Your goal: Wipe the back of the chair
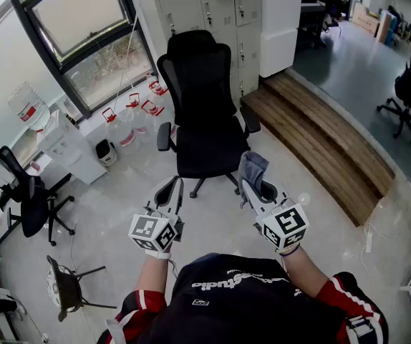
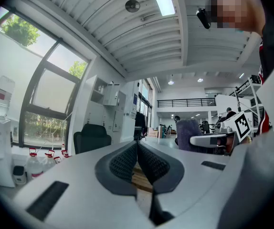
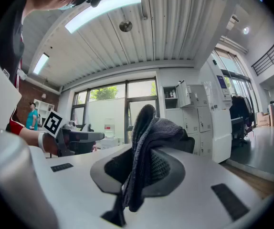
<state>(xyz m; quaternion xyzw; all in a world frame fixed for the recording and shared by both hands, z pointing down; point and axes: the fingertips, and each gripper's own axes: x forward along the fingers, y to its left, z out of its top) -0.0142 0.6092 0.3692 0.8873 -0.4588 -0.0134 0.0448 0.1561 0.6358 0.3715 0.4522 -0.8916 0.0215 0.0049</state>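
Note:
A black office chair (image 1: pixel 204 113) stands ahead of me, its seat toward me and its tall mesh back (image 1: pixel 200 67) rising behind the seat. My right gripper (image 1: pixel 252 180) is shut on a grey cloth (image 1: pixel 251 166), which bunches up over the jaws in the right gripper view, cloth (image 3: pixel 149 144). It hovers just right of the seat's front edge, short of the chair. My left gripper (image 1: pixel 175 186) is shut with nothing between its pads (image 2: pixel 127 163), and hangs in front of the chair base. The chair (image 2: pixel 92 136) shows small at the left of the left gripper view.
White lockers (image 1: pixel 213 9) stand behind the chair. Water jugs (image 1: pixel 132 117) and a dispenser (image 1: pixel 66 145) line the window wall at left. A wooden step (image 1: pixel 320 138) runs along the right. A second black chair (image 1: pixel 30 199) and a fallen stool (image 1: pixel 66 285) sit to my left.

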